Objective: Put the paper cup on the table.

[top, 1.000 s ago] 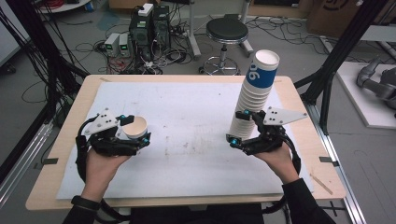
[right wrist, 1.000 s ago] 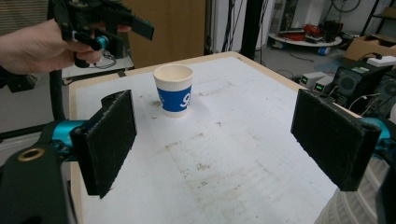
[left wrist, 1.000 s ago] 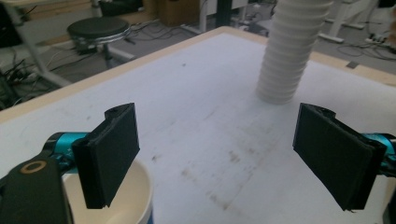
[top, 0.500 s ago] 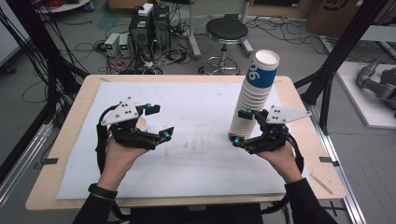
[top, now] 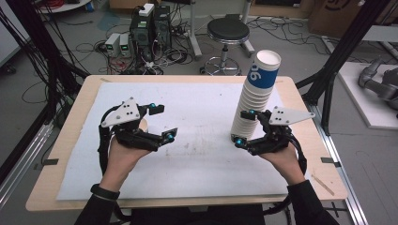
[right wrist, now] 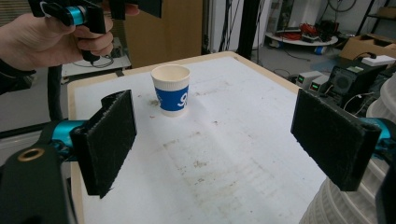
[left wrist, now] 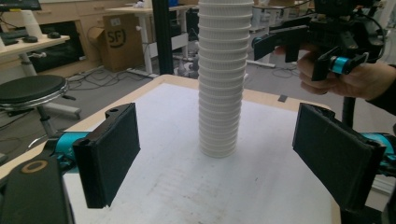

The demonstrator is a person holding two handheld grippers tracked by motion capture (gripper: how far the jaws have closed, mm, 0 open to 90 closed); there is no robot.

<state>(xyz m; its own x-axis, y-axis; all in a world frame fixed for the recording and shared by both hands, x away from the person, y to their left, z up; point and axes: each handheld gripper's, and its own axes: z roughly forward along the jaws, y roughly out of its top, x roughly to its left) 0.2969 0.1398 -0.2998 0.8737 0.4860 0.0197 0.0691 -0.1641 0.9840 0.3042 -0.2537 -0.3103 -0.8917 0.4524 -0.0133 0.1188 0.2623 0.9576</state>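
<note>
Your left gripper (top: pixel 159 123) hangs over the left part of the counter (top: pixel 197 154), jaws wide apart with nothing between them. The left gripper view looks straight across at the cup stack (left wrist: pixel 219 79), which stands well clear of both pads.

Your right gripper (top: pixel 244 127) sits at the foot of the cup stack (top: pixel 256 101), jaws also spread wide. From the high view they seem to flank the lowest cups, but whether a pad touches paper cannot be told. In the right gripper view the stack's ribbed base shows at the lower right edge, beside the right pad rather than between the pads.

A single cup (right wrist: pixel 171 90) stands upright on the white mat toward the left end of the counter, apart from the stack, rim up, blue band with white lettering. In the high view it is mostly hidden under your left gripper's grey plate.

Handling, as a judgement:
- Paper cups are light; the single cup will skid or tip at a nudge.
- Walls are thin and will dent, so close gently at mid-height, across the band, where the sleeve stiffens it.
- The stack is tall and leans slightly. Hold it low and it may sway up top.
- Nested cups may cling; pulling one could lift several.
</note>
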